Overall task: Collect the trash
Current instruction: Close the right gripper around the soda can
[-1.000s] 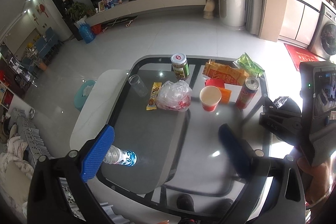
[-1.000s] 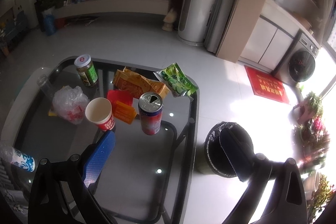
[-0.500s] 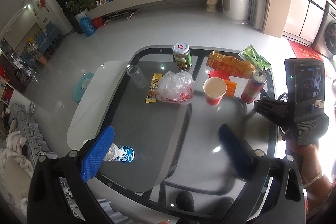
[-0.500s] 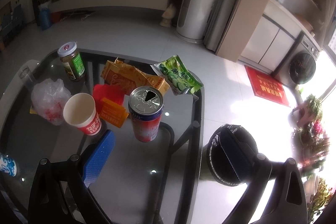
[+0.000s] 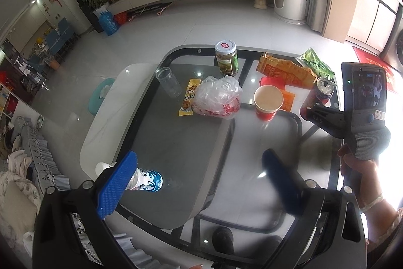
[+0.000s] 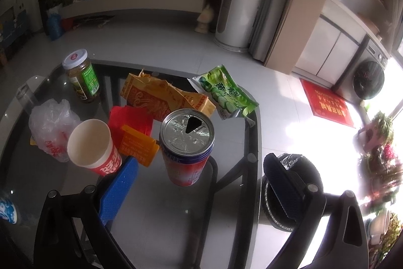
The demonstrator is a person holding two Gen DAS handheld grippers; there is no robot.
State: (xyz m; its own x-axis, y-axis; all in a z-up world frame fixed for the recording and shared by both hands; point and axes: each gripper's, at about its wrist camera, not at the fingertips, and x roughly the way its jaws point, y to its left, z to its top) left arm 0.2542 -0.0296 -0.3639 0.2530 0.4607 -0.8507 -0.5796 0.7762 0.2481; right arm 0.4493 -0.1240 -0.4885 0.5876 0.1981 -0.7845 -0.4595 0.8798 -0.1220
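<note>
From the left wrist, the left gripper [image 5: 199, 175] hangs spread and empty over the glass table [image 5: 176, 143], a water bottle [image 5: 143, 179] just beside its blue finger. All the trash sits uncollected — plastic bag [image 5: 219, 97], paper cup [image 5: 267, 102], jar [image 5: 226, 57]. This view alone shows the person's hand [image 5: 362, 165] steering the other tool.

From the right wrist, the right gripper [image 6: 199, 177] is spread wide, its jaws flanking the opened can [image 6: 187, 145] without touching. Only here appears the lined trash bin [image 6: 302, 190] on the floor — apparently the can's destination.
</note>
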